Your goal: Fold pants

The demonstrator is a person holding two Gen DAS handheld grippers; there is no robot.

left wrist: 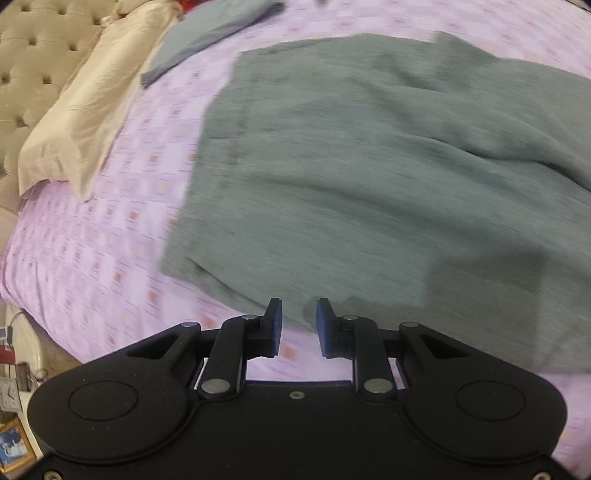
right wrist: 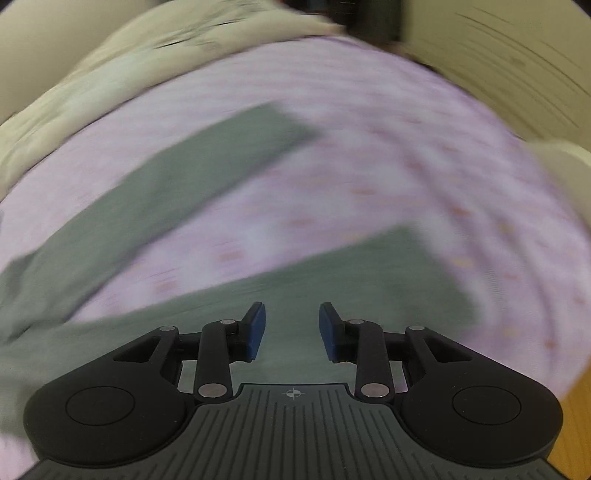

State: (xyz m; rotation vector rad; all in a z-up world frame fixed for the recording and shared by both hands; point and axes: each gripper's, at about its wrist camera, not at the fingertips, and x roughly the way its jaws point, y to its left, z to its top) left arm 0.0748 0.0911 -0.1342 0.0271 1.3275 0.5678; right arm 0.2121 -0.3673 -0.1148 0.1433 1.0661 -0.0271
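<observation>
Grey-green pants (left wrist: pixel 369 177) lie spread on a pink patterned bedsheet (left wrist: pixel 110 236). In the left wrist view I see the waist end, wide and wrinkled. My left gripper (left wrist: pixel 298 325) is open and empty, just above the near hem edge of the waist part. In the blurred right wrist view the two legs lie apart: one leg (right wrist: pixel 177 184) runs away to the upper middle, the other leg (right wrist: pixel 369 280) lies under my right gripper (right wrist: pixel 291 325), which is open and empty.
A beige pillow (left wrist: pixel 85 122) and a tufted headboard (left wrist: pixel 33 62) lie to the left. A folded grey cloth (left wrist: pixel 207 33) sits at the far side. A cream blanket (right wrist: pixel 110 62) borders the bed. A wooden floor (right wrist: pixel 572 424) shows at the right.
</observation>
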